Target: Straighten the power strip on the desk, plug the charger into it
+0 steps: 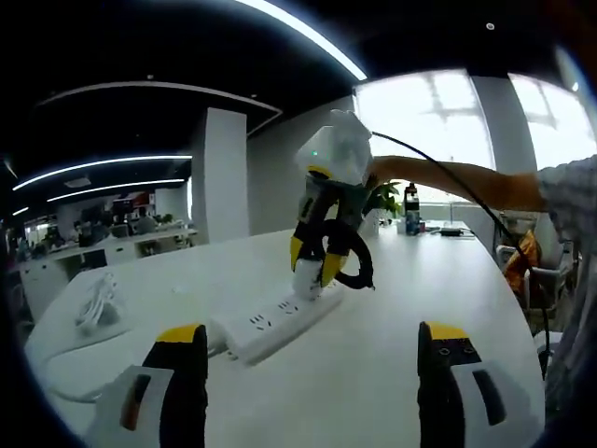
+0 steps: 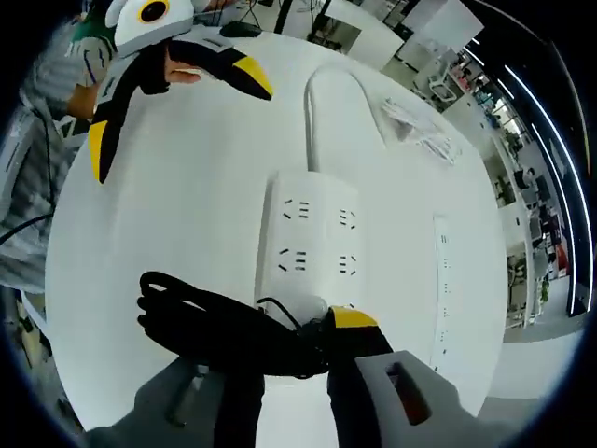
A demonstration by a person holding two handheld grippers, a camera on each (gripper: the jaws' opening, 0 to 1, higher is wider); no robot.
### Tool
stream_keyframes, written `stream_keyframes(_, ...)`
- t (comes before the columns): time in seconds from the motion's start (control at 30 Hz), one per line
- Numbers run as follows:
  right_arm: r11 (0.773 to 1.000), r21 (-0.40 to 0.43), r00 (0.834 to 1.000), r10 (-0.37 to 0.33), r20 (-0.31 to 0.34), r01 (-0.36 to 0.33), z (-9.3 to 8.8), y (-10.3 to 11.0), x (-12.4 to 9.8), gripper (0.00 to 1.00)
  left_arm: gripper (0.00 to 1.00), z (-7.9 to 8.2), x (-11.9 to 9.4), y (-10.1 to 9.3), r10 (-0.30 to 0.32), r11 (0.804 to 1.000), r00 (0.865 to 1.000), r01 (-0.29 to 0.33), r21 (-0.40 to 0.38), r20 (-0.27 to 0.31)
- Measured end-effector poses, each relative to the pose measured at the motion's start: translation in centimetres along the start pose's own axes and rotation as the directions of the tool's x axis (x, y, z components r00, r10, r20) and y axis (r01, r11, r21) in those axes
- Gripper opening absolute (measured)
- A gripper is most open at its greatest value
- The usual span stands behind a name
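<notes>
Strip: white power strip, flat on the white tabletop. In the right gripper view it sits at centre, long axis running 6 to 12 o'clock, with two columns of sockets showing. Its white cord leaves the far end toward 12 o'clock and loops back. In the left gripper view the strip lies at centre, angled from 7 toward 2 o'clock.

Charger: white body, standing on the strip's far end in the left gripper view; whether its pins are fully seated cannot be told. Black coiled cable bunched at the near end of the strip, toward 7 o'clock in the right gripper view.

Right gripper: yellow-tipped jaws closed around the charger and cable bundle, directly over the strip's near end. A person's arm reaches to it from 3 o'clock in the left gripper view.

Left gripper: jaws spread wide, nothing between them, held above bare tabletop at 6 o'clock of the strip in its own view; in the right gripper view it sits at 10 to 11 o'clock, well apart from the strip.

Second white strip: at 3 o'clock in the right gripper view, apart from the first.

Clear packet: at 1 o'clock, holding white cable.
</notes>
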State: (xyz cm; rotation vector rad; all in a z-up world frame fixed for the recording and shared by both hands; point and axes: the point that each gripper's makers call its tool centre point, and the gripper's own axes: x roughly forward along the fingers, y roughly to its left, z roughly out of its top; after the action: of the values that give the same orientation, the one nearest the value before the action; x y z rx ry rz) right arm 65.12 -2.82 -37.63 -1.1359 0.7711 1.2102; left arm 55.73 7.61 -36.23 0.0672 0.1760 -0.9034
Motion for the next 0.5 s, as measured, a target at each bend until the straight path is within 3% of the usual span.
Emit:
stream_keyframes(0.1,0.999,0.030,0.999,0.040,0.005,-0.040,-0.18,-0.36,0.03,0.22,0.95,-0.11,0.07,0.02,0.000,1.000,1.000,0.000,-0.004,-0.003)
stream_keyframes(0.2,0.999,0.030,0.995,0.039,-0.089,-0.036,-0.57,-0.08,0.14,0.22,0.95,-0.28,0.23,-0.13,-0.004,1.000,1.000,0.004,-0.003,-0.012)
stream_keyframes(0.33,0.996,0.064,0.987,0.069,-0.144,-0.060,-0.22,0.38,0.45,0.21,0.95,-0.56,0.46,-0.38,-0.006,1.000,1.000,0.006,0.012,-0.030)
stream_keyframes(0.5,0.996,0.089,0.983,0.033,-0.180,-0.017,-0.36,-0.16,1.00,0.21,0.95,-0.91,0.60,0.05,0.002,1.000,0.999,-0.003,-0.010,-0.043)
